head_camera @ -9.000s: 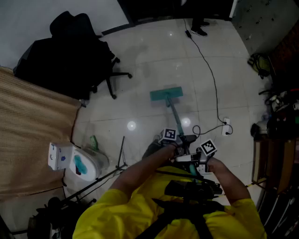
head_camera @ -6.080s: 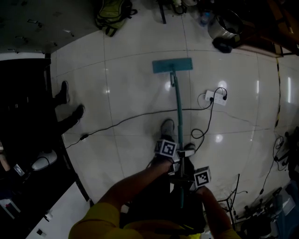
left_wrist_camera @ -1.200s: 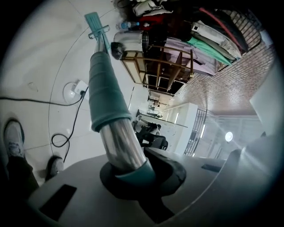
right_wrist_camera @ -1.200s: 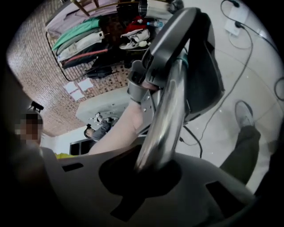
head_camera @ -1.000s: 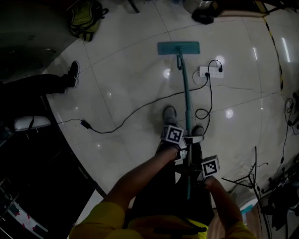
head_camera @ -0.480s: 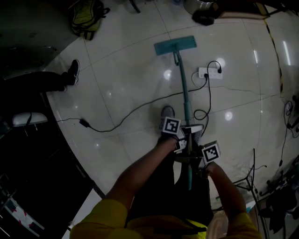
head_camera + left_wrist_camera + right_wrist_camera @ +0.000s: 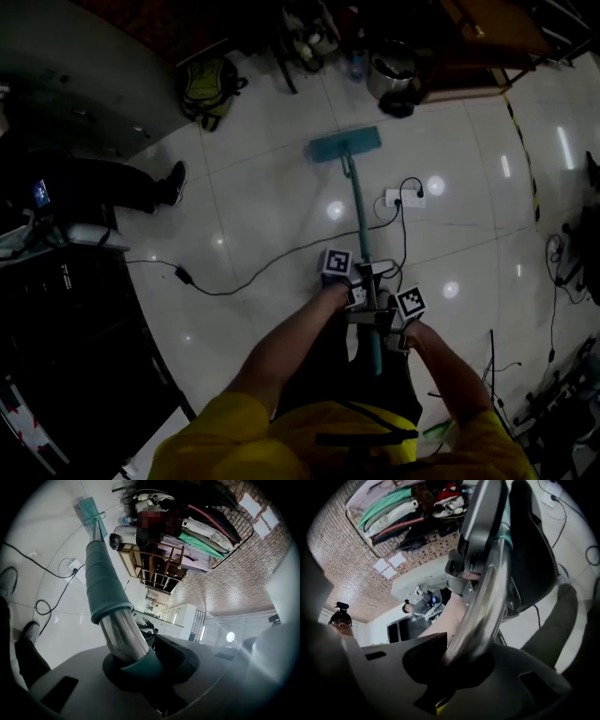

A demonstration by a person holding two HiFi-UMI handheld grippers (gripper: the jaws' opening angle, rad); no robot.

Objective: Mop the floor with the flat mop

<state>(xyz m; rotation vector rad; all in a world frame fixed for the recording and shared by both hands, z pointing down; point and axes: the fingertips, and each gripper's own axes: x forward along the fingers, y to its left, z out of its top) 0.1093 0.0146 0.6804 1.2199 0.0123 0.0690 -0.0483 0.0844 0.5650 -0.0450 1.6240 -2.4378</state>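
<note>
The mop (image 7: pixel 358 220) sits pad-down on the floor (image 7: pixel 262 206). It's light and stiff, chrome pole (image 7: pixel 123 634) probably slick. Your left gripper (image 7: pixel 364 289) and right gripper (image 7: pixel 382 323) both have jaws clamped on that chrome; the teal sleeve (image 7: pixel 101 583) just past the left would likely grip better.

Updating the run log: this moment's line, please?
left gripper: shut on mop handle | right gripper: same | mop head: flat on floor

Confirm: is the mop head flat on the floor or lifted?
Seemingly flat: the mop head lies on the tiles at the far end of the handle.
</note>
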